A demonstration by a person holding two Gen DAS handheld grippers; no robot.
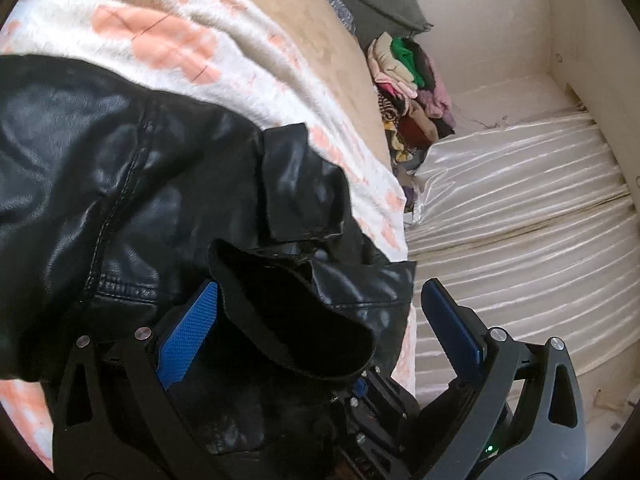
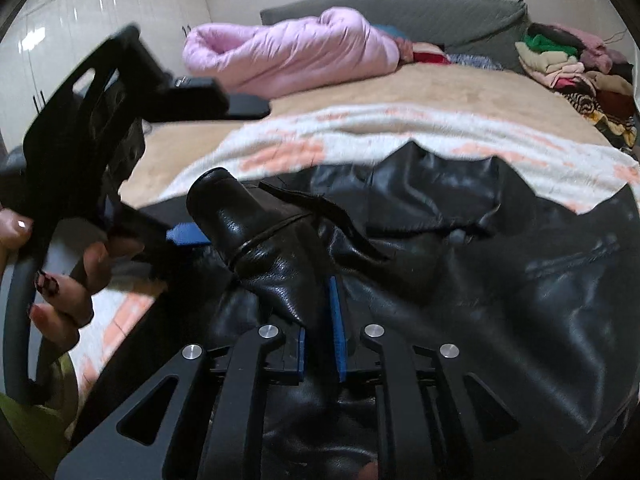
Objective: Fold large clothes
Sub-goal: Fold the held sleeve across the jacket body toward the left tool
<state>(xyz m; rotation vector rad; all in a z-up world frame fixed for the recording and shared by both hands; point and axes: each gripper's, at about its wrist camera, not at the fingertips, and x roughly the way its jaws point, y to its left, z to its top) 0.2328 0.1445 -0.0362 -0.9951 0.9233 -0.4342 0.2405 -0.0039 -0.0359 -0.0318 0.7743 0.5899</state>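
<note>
A black leather jacket (image 1: 120, 168) lies on a white and peach blanket (image 1: 132, 28) on the bed; it also shows in the right wrist view (image 2: 500, 280). My left gripper (image 1: 320, 312) is open, its blue pads either side of a sleeve cuff (image 1: 296, 312) that lies between them. It also shows in the right wrist view (image 2: 188, 234), held by a hand at the left. My right gripper (image 2: 318, 320) is shut on a fold of the jacket's sleeve (image 2: 256, 240), which stands up in front of it.
A pile of mixed clothes (image 1: 408, 92) sits at the bed's far corner, also in the right wrist view (image 2: 572, 68). A pink quilted coat (image 2: 292, 56) lies against a grey headboard (image 2: 420, 12). A white satin sheet (image 1: 520, 208) drops off beside the bed.
</note>
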